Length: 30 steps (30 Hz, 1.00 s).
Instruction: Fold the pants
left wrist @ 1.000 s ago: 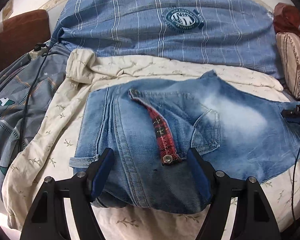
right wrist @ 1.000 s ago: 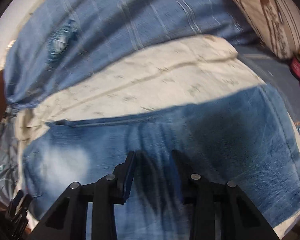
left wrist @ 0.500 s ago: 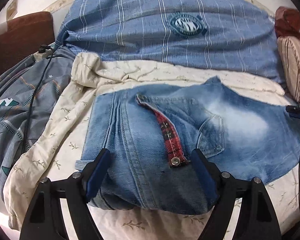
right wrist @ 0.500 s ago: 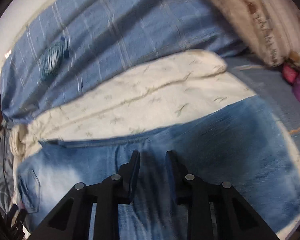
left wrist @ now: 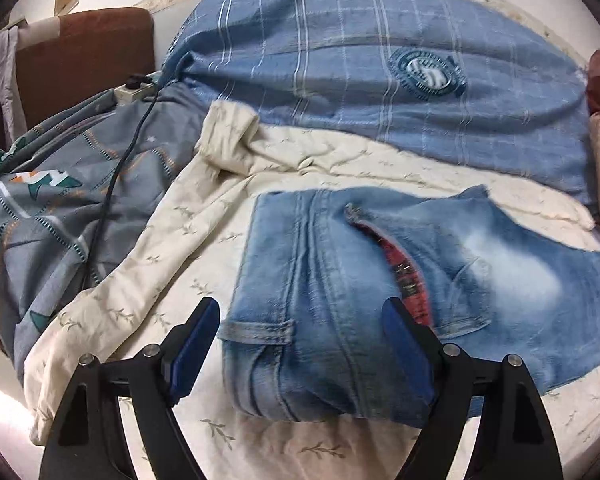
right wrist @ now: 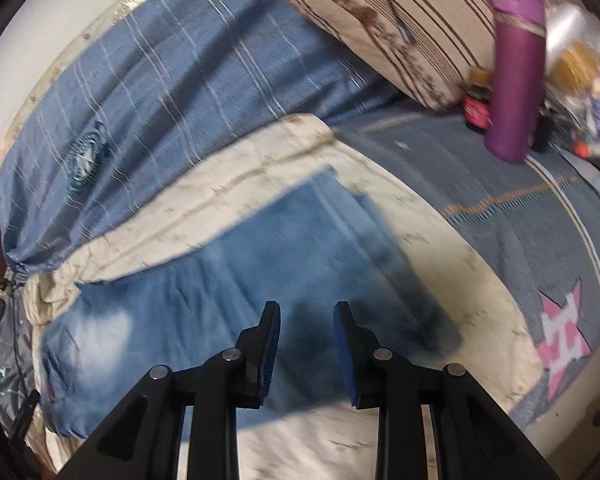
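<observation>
your right tool (right wrist: 306, 344) has swung toward the jeans (left wrist: 340, 300) hem, fingers apart and empty; left tool (left wrist: 300, 344), wide apart, has eased back, so regrasp next.

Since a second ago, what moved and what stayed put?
The right hand-held gripper swung toward the pant-leg end, bringing a purple bottle into view, and its jaws opened a bit wider after narrowing. The left hand-held gripper drew back and shifted left, jaws wide open, holding nothing. The jeans stayed flat on the bed, and the blue blanket too.
</observation>
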Each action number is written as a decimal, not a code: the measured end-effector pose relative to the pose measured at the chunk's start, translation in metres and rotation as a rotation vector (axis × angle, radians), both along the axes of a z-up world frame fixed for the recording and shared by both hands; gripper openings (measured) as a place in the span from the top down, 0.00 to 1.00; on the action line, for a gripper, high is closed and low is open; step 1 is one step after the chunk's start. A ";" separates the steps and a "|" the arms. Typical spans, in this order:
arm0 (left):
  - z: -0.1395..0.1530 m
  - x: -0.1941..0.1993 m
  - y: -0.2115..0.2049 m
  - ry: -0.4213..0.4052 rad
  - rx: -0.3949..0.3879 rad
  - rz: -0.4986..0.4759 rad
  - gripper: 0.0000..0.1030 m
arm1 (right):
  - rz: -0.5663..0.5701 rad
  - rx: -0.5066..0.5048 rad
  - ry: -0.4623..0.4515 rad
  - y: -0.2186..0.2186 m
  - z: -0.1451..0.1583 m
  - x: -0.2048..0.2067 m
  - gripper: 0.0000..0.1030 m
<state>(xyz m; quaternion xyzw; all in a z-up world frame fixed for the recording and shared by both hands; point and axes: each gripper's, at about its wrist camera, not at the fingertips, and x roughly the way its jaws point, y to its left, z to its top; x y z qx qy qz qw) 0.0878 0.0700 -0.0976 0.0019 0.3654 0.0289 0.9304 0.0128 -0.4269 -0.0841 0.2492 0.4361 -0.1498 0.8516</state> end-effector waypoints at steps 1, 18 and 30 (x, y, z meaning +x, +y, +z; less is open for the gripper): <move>-0.004 0.002 -0.001 0.016 0.019 0.007 0.19 | 0.002 -0.001 0.024 -0.004 -0.007 -0.002 0.71; 0.008 -0.009 0.015 -0.037 -0.064 0.059 0.19 | 0.150 -0.034 -0.080 0.042 0.014 -0.005 0.70; 0.011 -0.014 -0.011 -0.074 0.011 -0.069 0.19 | 0.336 -0.039 -0.031 0.131 0.007 0.030 0.70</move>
